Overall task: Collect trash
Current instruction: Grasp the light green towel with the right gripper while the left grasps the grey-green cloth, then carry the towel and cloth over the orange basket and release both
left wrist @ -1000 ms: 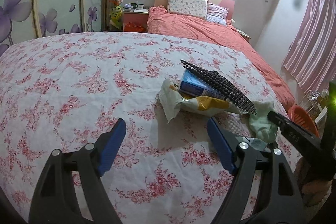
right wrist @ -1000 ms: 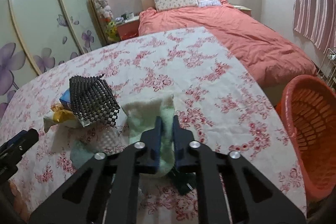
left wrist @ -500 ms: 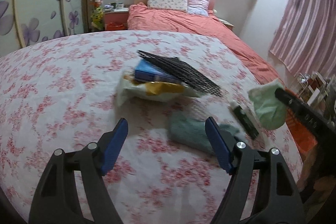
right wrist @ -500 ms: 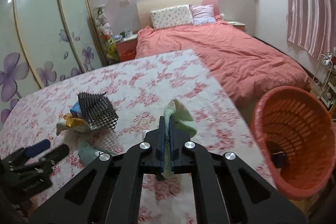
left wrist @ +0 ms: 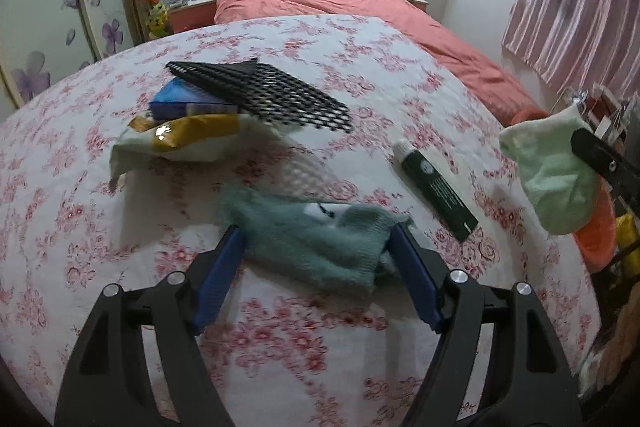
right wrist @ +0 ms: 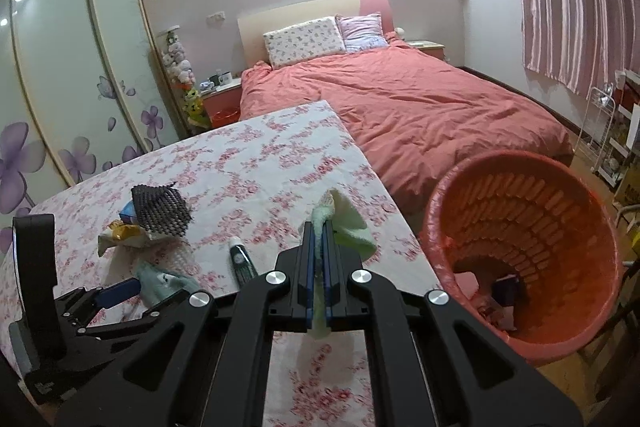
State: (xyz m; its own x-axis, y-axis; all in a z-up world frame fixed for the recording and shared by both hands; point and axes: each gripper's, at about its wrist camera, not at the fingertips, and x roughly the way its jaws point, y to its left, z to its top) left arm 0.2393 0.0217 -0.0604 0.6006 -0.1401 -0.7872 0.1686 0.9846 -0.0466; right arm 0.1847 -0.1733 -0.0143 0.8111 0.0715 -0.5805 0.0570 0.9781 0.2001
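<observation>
My right gripper (right wrist: 317, 227) is shut on a pale green cloth (right wrist: 348, 223) and holds it above the table's right edge, left of the orange basket (right wrist: 520, 251). The cloth also shows in the left wrist view (left wrist: 554, 179). My left gripper (left wrist: 316, 243) is open, its blue pads on either side of a fuzzy teal sock (left wrist: 316, 243) lying on the floral tablecloth (left wrist: 80, 227). A dark green tube (left wrist: 436, 187) lies to the right of the sock. A pile of black mesh (left wrist: 260, 95), a blue box (left wrist: 180, 99) and a yellow-white wrapper (left wrist: 188, 139) sits behind.
The orange basket stands on the floor by the table's right edge with some items at its bottom. A bed with a coral duvet (right wrist: 420, 99) lies beyond the table. A wardrobe with flower doors (right wrist: 60, 87) is at the left. A wire rack (right wrist: 608, 135) stands at the far right.
My right gripper lifted the pale green cloth off the table and carried it right toward the basket. My left gripper moved forward to straddle the teal sock, which the cloth had covered.
</observation>
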